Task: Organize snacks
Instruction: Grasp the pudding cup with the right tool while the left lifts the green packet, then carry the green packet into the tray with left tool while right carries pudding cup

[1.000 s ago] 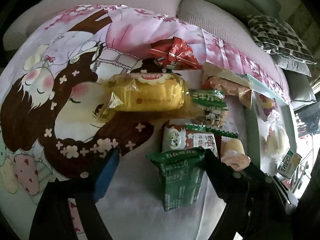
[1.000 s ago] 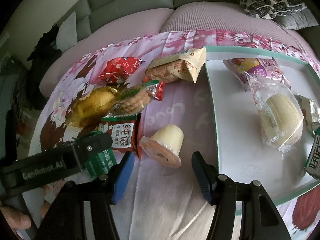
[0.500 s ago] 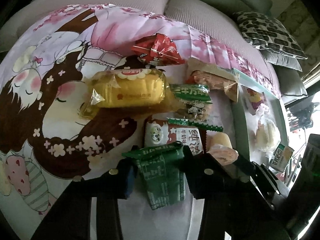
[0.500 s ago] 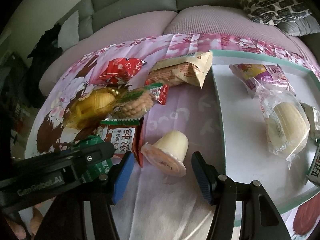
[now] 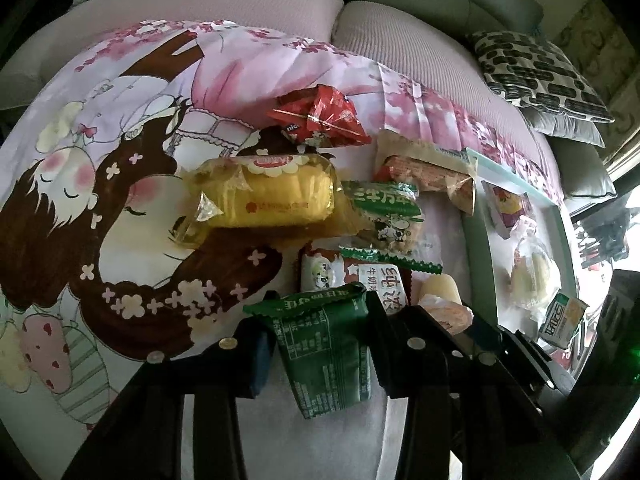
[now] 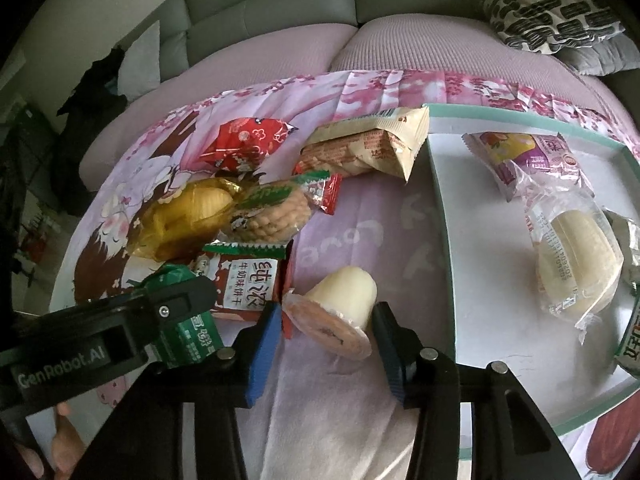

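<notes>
Left claw (image 5: 320,336) grips green packet (image 5: 326,354) | right claw (image 6: 326,332) closing round jelly cup (image 6: 340,304)

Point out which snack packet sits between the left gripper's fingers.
The dark green packet, clamped by the left gripper; the red, yellow and beige packets lie farther out on the cloth.

Bare cloth (image 6: 372,220) between snack heap (image 6: 240,216) and tray wall (image 6: 442,240).

Black hand-held gripper (image 6: 326,330), blue pads (image 6: 262,354), silver screws
</notes>
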`<action>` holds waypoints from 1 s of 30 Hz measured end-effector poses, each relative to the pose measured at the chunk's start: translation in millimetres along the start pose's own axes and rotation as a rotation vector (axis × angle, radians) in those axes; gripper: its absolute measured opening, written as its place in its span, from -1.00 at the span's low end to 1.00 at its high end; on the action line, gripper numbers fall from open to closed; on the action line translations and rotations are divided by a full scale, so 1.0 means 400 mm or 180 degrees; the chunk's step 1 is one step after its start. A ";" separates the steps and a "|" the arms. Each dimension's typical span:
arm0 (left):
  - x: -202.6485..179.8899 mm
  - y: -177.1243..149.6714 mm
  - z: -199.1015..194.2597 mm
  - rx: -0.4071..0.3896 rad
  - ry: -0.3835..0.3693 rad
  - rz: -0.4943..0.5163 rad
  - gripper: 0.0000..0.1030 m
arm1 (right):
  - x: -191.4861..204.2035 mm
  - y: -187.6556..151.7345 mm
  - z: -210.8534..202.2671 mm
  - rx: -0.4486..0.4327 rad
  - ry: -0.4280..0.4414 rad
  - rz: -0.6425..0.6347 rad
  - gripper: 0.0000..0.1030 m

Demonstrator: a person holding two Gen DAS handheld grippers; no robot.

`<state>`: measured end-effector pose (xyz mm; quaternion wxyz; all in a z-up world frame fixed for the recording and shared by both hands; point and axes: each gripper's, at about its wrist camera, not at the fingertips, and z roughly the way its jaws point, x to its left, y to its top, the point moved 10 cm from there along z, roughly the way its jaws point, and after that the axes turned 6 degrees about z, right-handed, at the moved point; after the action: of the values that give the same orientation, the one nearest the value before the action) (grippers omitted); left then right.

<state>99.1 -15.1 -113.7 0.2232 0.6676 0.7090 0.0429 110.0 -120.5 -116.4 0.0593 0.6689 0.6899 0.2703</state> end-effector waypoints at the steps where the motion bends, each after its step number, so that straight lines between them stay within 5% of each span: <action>1: 0.000 0.000 0.000 -0.0003 0.0003 0.0002 -0.16 | -0.001 -0.001 -0.002 -0.0003 0.0001 0.0002 -0.06; 11: 0.010 0.015 -0.030 -0.0127 0.0035 -0.0030 -0.16 | -0.007 0.015 -0.053 -0.0142 0.0042 0.0087 -0.07; 22: -0.037 0.071 -0.111 -0.0559 -0.0009 0.0075 -0.16 | -0.018 0.073 -0.155 -0.0507 0.0070 0.0192 -0.07; 30: -0.151 0.122 -0.116 -0.0720 -0.0230 0.0333 -0.16 | -0.141 0.128 -0.232 -0.0755 -0.0092 0.0572 -0.07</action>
<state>127.6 -57.5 -38.9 0.3199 0.6753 0.6554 0.1100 120.3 -203.6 -30.5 0.1235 0.7201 0.5895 0.3444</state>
